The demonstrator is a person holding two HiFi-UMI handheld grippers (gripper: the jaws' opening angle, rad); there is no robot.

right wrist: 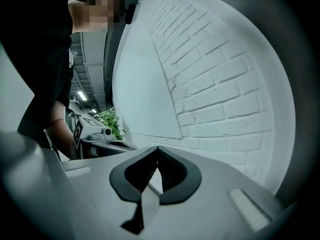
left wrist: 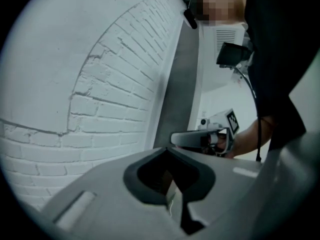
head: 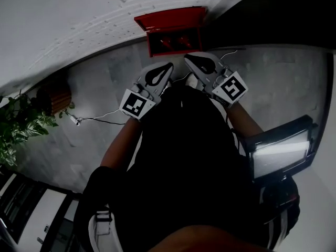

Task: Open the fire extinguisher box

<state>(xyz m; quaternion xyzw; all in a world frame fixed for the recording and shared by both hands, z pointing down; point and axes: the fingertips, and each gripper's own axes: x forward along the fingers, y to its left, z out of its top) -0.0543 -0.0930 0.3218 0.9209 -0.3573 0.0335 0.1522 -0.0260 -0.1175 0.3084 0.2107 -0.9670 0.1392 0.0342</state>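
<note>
Ahead of both pairs of jaws I have the white brick wall [head: 79, 14]. At its foot, beyond and below the tips, sits the red fire extinguisher box [head: 170, 20], its lid seemingly raised and red extinguishers [head: 173, 42] showing inside, so I judge it already open. It looks like stiff, slick painted sheet metal with a light hinged lid, best taken by the front lip; my left gripper [head: 168, 66] and right gripper [head: 187, 59] both have jaws together on nothing, clear of the box.
</note>
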